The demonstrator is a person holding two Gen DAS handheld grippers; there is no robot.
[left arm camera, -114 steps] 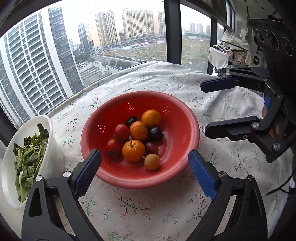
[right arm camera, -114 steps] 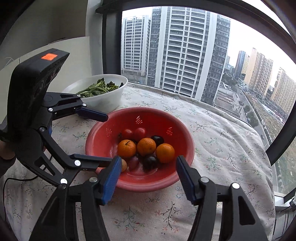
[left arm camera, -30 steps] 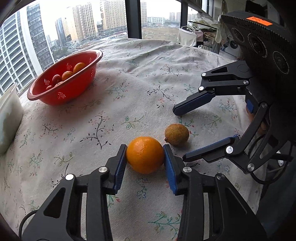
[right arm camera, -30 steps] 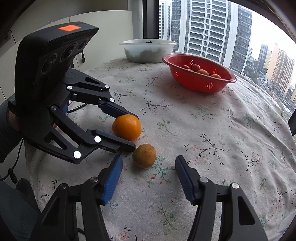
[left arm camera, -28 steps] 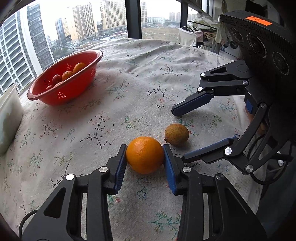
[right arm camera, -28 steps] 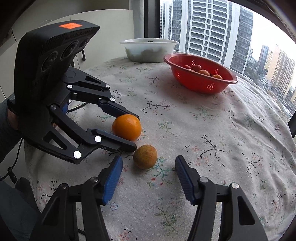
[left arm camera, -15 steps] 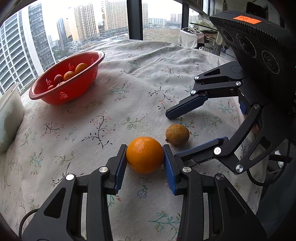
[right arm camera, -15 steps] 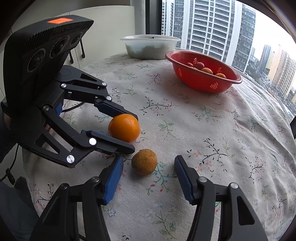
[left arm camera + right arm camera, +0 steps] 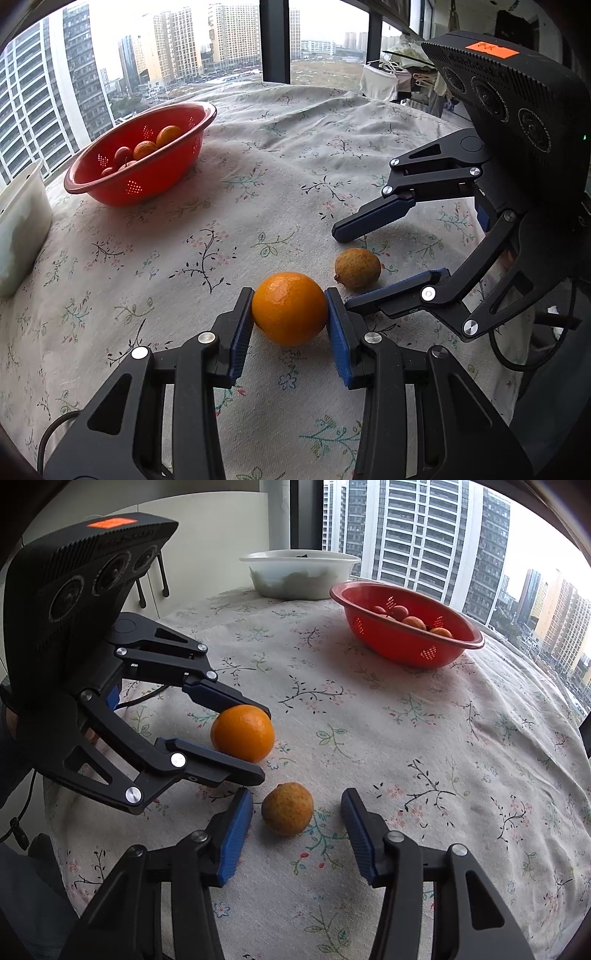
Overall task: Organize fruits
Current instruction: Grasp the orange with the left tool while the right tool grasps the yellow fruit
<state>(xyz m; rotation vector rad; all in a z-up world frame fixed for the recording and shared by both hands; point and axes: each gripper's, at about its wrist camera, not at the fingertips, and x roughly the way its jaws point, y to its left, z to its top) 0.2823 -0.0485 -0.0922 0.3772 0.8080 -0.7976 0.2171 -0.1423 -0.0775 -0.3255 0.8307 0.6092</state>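
Fruits sit apart from red plastic colander (image 9: 110, 184): left tool (image 9: 290, 314) clamps round orange (image 9: 290, 308) on floral-cloth desk (image 9: 258, 147); right tool (image 9: 297, 818), closing, straddles small brownish fruit (image 9: 287, 808) untouched, ready for sorting.

Matt floral cloth tablecloth (image 9: 280, 155)

Both grippers have left the red colander (image 9: 406, 642), which now sits far off at about one o'clock in the right wrist view. The orange (image 9: 290, 308) and brown fruit (image 9: 287, 808) are out on the tablecloth (image 9: 424, 746). The right gripper (image 9: 297, 823) jaws are closing around the brown fruit, pads not yet touching.
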